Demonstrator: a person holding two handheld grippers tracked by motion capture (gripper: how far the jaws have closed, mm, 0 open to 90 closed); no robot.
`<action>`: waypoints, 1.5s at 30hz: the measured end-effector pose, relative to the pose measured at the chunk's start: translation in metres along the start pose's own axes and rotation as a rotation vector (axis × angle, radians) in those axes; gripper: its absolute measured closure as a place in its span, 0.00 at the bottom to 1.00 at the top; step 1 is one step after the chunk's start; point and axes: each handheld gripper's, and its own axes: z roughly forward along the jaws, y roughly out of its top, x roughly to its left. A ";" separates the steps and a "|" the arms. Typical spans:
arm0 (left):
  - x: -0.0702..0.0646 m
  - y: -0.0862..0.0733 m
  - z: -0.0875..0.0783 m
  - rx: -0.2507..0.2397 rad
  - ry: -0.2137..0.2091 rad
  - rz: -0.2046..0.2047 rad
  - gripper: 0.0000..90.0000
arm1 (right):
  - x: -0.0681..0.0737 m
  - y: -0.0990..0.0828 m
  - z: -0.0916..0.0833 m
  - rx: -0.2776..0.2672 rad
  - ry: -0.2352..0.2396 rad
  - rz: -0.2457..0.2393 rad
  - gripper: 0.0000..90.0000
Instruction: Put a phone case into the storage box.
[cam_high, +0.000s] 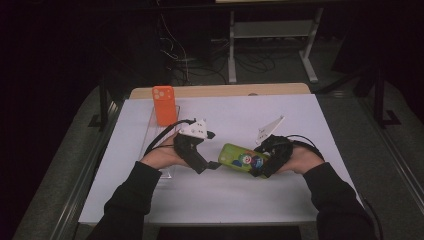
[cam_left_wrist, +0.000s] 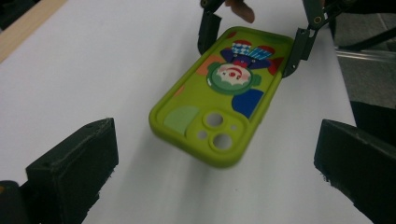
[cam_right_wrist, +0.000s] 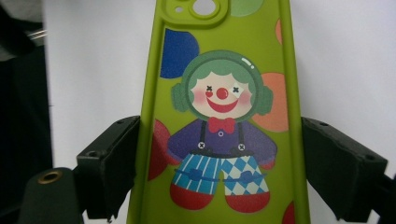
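A lime-green phone case (cam_high: 242, 158) printed with a clown hangs a little above the white table sheet (cam_high: 240, 115). My right gripper (cam_high: 260, 167) is shut on it, and in the right gripper view its black pads (cam_right_wrist: 116, 163) press both long edges of the case (cam_right_wrist: 219, 116). My left gripper (cam_high: 212, 165) points at the case's camera-cutout end. In the left gripper view its jaws (cam_left_wrist: 217, 135) stand wide open around that end of the case (cam_left_wrist: 219, 93) without touching it, while the right gripper (cam_left_wrist: 252, 39) clamps the far end.
An orange phone (cam_high: 164, 105) stands upright at the back left on a clear stand (cam_high: 161, 150) that runs toward my left hand. The wooden table edge (cam_high: 225, 90) lies behind the sheet. Desk legs and cables stand in the dark beyond.
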 end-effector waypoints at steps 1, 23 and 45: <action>0.000 0.000 0.001 0.000 -0.012 0.010 0.00 | 0.001 0.001 0.002 -0.001 0.011 -0.008 0.17; -0.022 -0.004 0.036 0.174 -0.176 0.101 0.00 | 0.034 0.020 0.017 0.017 0.099 -0.169 0.17; -0.026 -0.003 0.045 0.212 -0.197 0.147 0.15 | 0.039 0.024 0.012 0.005 0.091 -0.207 0.17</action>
